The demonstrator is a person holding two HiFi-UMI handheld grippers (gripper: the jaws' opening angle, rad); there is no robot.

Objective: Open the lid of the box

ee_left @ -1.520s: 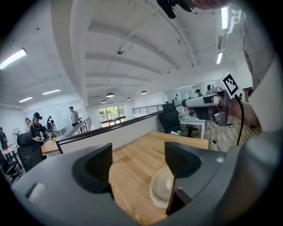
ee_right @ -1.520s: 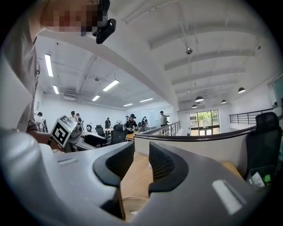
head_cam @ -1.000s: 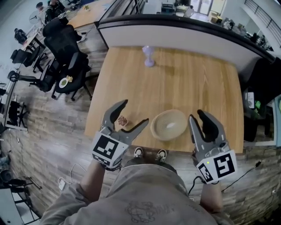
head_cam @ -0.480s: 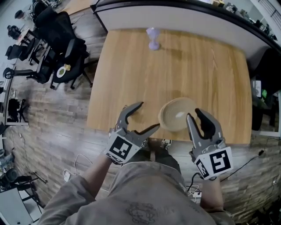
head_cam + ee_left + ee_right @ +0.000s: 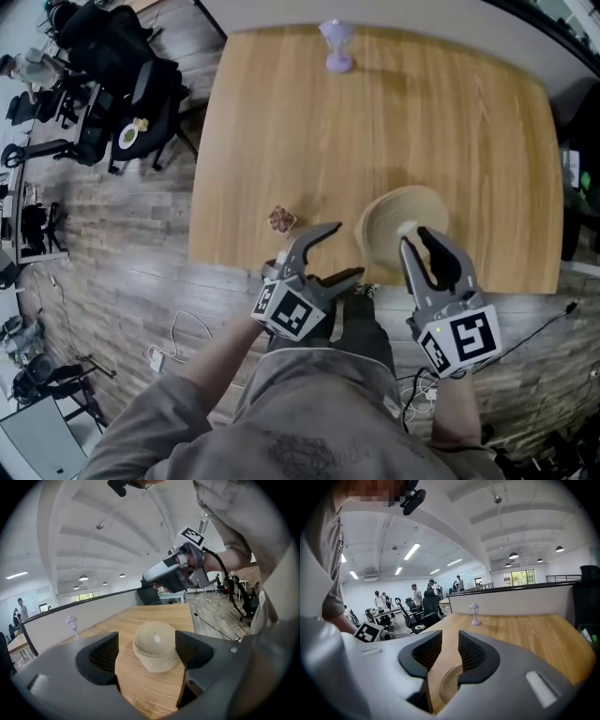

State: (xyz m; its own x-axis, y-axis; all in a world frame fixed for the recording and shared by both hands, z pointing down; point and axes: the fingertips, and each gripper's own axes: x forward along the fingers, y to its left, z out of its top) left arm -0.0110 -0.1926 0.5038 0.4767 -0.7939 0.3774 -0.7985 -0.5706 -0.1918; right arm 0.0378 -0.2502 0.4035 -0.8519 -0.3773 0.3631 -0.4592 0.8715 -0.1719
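Left tongs (image 5: 345, 250) and right tongs (image 5: 416, 240) sank near upright box (image 5: 394, 211).

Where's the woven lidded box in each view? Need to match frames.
Head view: woven box, lower right of centre, near the table edge.
Left gripper view: box dead centre, seen between the parted jaws.
Right gripper view: box at bottom, partly hidden behind the jaws.
Shared landmark: lilac lantern figurine.

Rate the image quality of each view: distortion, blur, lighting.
Head view: table edges bow from the wide lens; light even, shadows soft. Left gripper view: fisheye with dark corners; woven box sharp, foreground soft. Right gripper view: same fisheye; ceiling lights glare slightly, small lamp clear.
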